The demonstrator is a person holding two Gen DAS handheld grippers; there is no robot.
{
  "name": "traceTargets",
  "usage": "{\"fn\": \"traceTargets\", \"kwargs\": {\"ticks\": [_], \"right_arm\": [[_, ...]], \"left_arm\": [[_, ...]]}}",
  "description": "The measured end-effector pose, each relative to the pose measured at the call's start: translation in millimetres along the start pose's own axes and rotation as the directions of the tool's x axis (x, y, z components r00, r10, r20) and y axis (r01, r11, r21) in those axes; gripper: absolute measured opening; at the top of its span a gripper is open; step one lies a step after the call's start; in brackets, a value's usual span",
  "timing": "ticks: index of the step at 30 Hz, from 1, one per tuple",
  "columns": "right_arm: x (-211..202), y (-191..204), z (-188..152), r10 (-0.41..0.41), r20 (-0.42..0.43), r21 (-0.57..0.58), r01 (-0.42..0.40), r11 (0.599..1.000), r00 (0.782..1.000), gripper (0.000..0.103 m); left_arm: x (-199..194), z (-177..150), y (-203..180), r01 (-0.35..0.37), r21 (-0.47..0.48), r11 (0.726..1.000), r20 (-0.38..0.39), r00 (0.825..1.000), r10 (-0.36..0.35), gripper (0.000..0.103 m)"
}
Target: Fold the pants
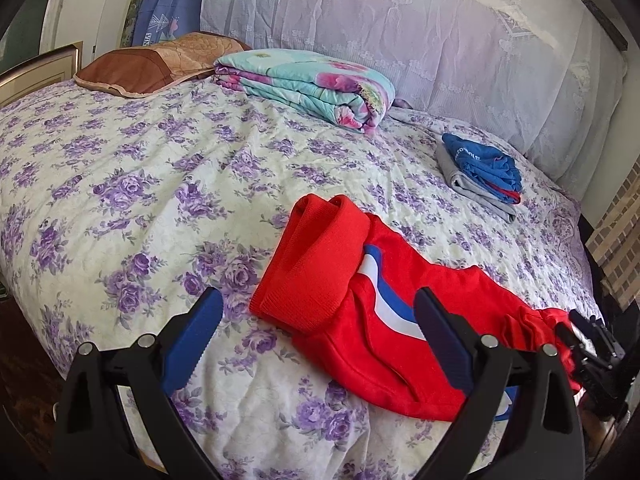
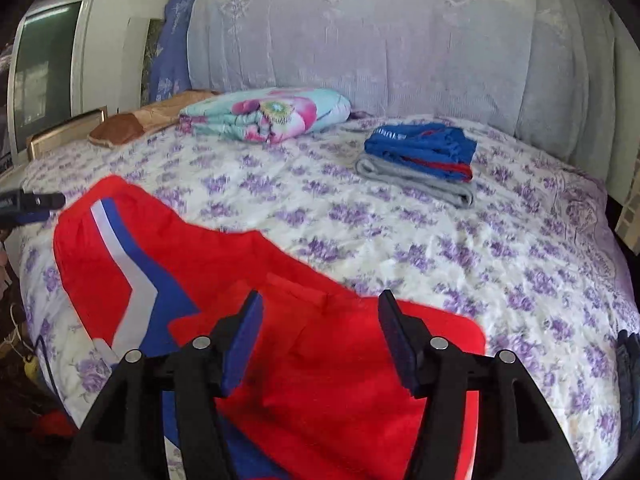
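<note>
Both grippers, left (image 1: 316, 320) and right (image 2: 320, 320), jaws apart, empty, over red striped fleece pants (image 2: 320, 380). Risk: loosely laid fold slides open on quilted floral bedspread (image 2: 400, 240).

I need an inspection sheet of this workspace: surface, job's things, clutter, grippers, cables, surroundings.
Surface: bed with purple-flowered cover, rumpled.
Job's things: red pants lie on the near part of the bed, partly folded, striped side up.
Clutter: folded quilt, brown pillow, small stack of folded clothes at the far side.
Grippers: left gripper open, holds nothing; right gripper open above the pants, pads not pressing them.
Cables: a thin cord hangs at the bed's left edge in the right wrist view.
Surroundings: lace-covered headboard, window.
</note>
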State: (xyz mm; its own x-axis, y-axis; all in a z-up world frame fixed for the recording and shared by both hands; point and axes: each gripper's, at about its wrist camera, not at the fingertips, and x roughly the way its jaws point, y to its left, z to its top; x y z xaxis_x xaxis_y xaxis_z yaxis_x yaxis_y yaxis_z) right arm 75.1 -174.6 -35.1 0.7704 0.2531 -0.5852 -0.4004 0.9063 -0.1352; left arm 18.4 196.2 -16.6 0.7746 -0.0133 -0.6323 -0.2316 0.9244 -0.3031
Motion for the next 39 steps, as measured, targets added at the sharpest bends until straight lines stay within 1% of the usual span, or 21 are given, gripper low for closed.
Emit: {"fn": "traceTargets", "kwargs": {"ticks": [1, 2, 7, 10, 18, 19, 20, 21, 22, 23, 25, 26, 27, 29, 30, 31, 34, 35, 36, 38, 39], "right_arm": [[16.7, 7.6, -7.5, 0.010, -0.068, -0.026, -0.012, 1.000, 0.998, 0.066], [24.8, 10.4, -12.8, 0.034, -0.096, -0.023, -0.037, 0.999, 0.995, 0.066], [31.2, -2.3, -13.8, 0.115, -0.106, 0.065, -0.108, 0.992, 0.988, 0.071], [30.1, -2.1, -14.7, 0.128, -0.099, 0.070, -0.122, 0.990, 0.987, 0.075], [30.0, -5.2, -14.9, 0.158, -0.094, 0.087, -0.150, 0.985, 0.983, 0.083], [30.2, -5.1, -15.0, 0.160, -0.094, 0.088, -0.152, 0.984, 0.983, 0.083], [30.2, -4.9, -15.0, 0.161, -0.094, 0.088, -0.153, 0.984, 0.982, 0.084], [30.1, -4.8, -14.9, 0.159, -0.094, 0.088, -0.151, 0.985, 0.983, 0.084], [30.0, -5.0, -14.9, 0.160, -0.094, 0.088, -0.152, 0.984, 0.983, 0.084], [29.8, -5.1, -14.9, 0.161, -0.093, 0.088, -0.153, 0.984, 0.983, 0.085], [28.2, -5.9, -14.5, 0.163, -0.086, 0.092, -0.155, 0.984, 0.983, 0.086], [24.5, -7.7, -14.0, 0.165, -0.068, 0.100, -0.158, 0.982, 0.984, 0.086], [16.8, -10.3, -12.9, 0.165, -0.033, 0.113, -0.160, 0.981, 0.986, 0.086], [-0.8, -15.5, -8.7, 0.163, 0.047, 0.134, -0.168, 0.977, 0.985, 0.086], [-6.8, -17.2, -5.6, 0.155, 0.071, 0.135, -0.164, 0.977, 0.985, 0.088], [-7.4, -16.5, -2.9, 0.145, 0.068, 0.126, -0.153, 0.980, 0.987, 0.091], [9.5, -9.2, -5.3, 0.114, 0.000, 0.080, -0.114, 0.990, 0.993, 0.092], [20.2, -6.9, -9.8, 0.109, -0.045, 0.074, -0.105, 0.992, 0.993, 0.092], [28.8, -5.7, -13.6, 0.124, -0.086, 0.078, -0.117, 0.990, 0.989, 0.093], [28.1, -9.3, -13.4, 0.143, -0.077, 0.099, -0.135, 0.986, 0.987, 0.094], [28.9, -10.7, -14.5, 0.153, -0.077, 0.107, -0.144, 0.984, 0.985, 0.095]], "left_arm": [[2.2, -0.5, 0.7, 0.006, -0.004, 1.000, -0.011, 1.000, -0.006, 0.094], [5.0, -1.2, 1.9, 0.014, -0.012, 1.000, -0.024, 1.000, -0.014, 0.094], [22.5, -5.9, 11.9, 0.046, -0.071, 0.996, -0.091, 0.995, -0.052, 0.094], [36.6, -7.0, 20.2, 0.086, -0.142, 0.986, -0.127, 0.986, -0.105, 0.094], [51.1, -2.9, 26.7, 0.156, -0.194, 0.968, -0.087, 0.981, -0.176, 0.092], [50.2, -3.0, 27.1, 0.156, -0.197, 0.968, -0.082, 0.981, -0.174, 0.089], [49.2, -3.3, 27.7, 0.151, -0.200, 0.968, -0.078, 0.983, -0.169, 0.079], [48.4, -2.8, 29.6, 0.142, -0.211, 0.967, -0.073, 0.984, -0.160, 0.072], [47.7, -2.4, 32.8, 0.150, -0.228, 0.962, -0.066, 0.983, -0.169, 0.071], [46.4, -1.9, 36.1, 0.158, -0.247, 0.956, -0.055, 0.983, -0.177, 0.065], [43.8, -1.0, 38.1, 0.166, -0.262, 0.951, -0.043, 0.982, -0.183, 0.062], [42.1, -0.6, 37.0, 0.162, -0.257, 0.953, -0.039, 0.983, -0.178, 0.059], [39.5, -0.2, 34.7, 0.156, -0.245, 0.957, -0.034, 0.985, -0.170, 0.055], [32.5, 1.4, 31.1, 0.153, -0.223, 0.963, -0.015, 0.987, -0.160, 0.052], [30.1, 2.7, 29.7, 0.151, -0.218, 0.964, -0.010, 0.988, -0.157, 0.051], [29.6, 4.2, 29.2, 0.149, -0.216, 0.965, -0.013, 0.988, -0.156, 0.051], [34.7, 2.5, 34.2, 0.153, -0.248, 0.957, -0.026, 0.986, -0.164, 0.054], [38.6, 0.2, 36.7, 0.151, -0.266, 0.952, -0.037, 0.985, -0.167, 0.061], [43.0, -2.1, 38.6, 0.150, -0.282, 0.948, -0.051, 0.984, -0.171, 0.065], [45.5, -4.5, 37.8, 0.148, -0.278, 0.949, -0.049, 0.985, -0.168, 0.068], [46.4, -5.1, 34.8, 0.146, -0.261, 0.954, -0.052, 0.985, -0.165, 0.072]]}}
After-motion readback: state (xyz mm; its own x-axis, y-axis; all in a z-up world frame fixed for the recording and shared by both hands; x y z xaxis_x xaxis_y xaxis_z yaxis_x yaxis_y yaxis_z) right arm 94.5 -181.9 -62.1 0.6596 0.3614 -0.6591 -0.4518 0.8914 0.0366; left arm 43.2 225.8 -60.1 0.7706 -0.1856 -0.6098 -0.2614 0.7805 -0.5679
